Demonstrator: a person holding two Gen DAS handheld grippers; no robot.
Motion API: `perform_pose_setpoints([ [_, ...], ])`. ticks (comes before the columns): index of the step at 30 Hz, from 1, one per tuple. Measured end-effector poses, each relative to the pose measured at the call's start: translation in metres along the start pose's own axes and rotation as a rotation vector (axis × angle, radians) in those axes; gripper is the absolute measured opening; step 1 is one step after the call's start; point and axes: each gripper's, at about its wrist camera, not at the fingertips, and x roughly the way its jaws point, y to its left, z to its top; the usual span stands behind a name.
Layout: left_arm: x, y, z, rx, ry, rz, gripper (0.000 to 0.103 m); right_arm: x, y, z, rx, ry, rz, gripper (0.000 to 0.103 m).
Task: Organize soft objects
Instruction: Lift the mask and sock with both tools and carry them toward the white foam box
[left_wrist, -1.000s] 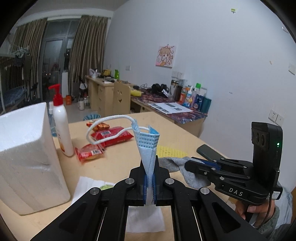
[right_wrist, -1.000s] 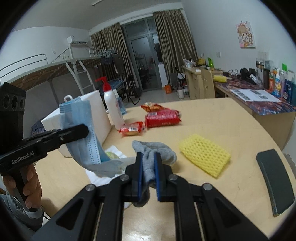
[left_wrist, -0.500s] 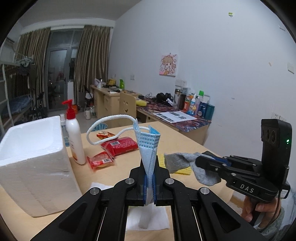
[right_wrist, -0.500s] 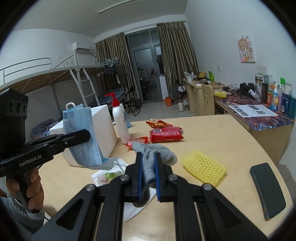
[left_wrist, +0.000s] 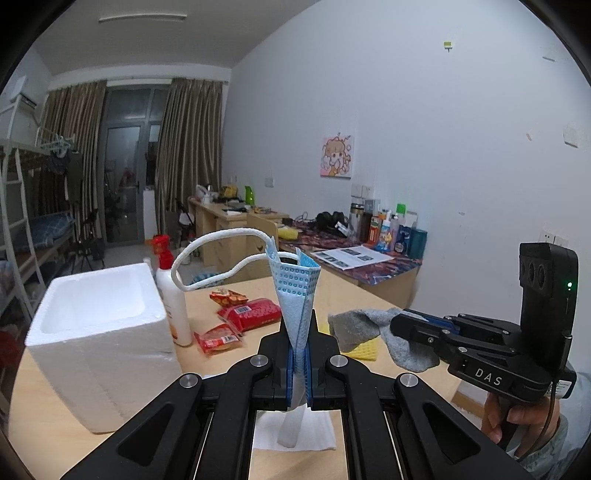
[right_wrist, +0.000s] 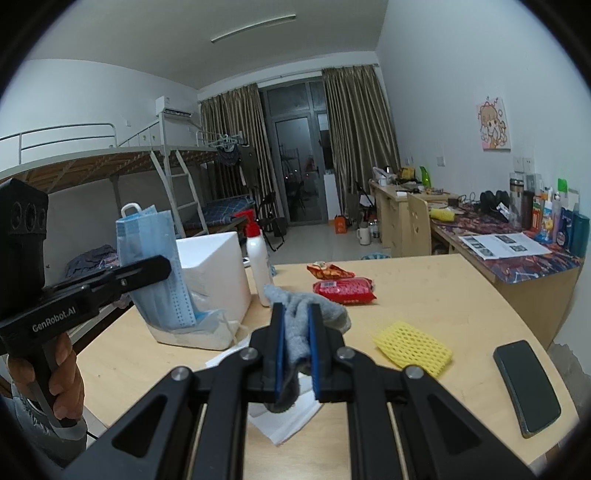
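Surface (right_wrist: 424, 295): pale wood, carrying all listed items. Foam box (left_wrist: 96, 325): white, open-topped, at the left side, judged the likely receptacle; it lies ahead-left of both grippers, nearer the left. Grey sock (right_wrist: 306, 314): off the surface, clamped in the right gripper (right_wrist: 295, 354), toe drooping forward. Blue face mask (left_wrist: 295, 295): folded, long axis upright, pinched in the tightly closed left gripper (left_wrist: 299, 369), ear loop arching toward the box. Yellow foam net (right_wrist: 413, 343): lying loose, right of the sock.
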Motion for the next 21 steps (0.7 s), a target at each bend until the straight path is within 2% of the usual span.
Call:
perform_pose_setpoints([
  [9, -0.029, -0.003, -0.007, 0.013, -0.014, 0.06, 0.004, -0.018, 0.021, -0.001, -0.041, -0.033, 0.024, 0.015],
  [21, -0.087, -0.016, -0.025, 0.038, -0.055, 0.128, 0.004, -0.048, 0.047, -0.007, -0.082, -0.086, 0.05, 0.014],
])
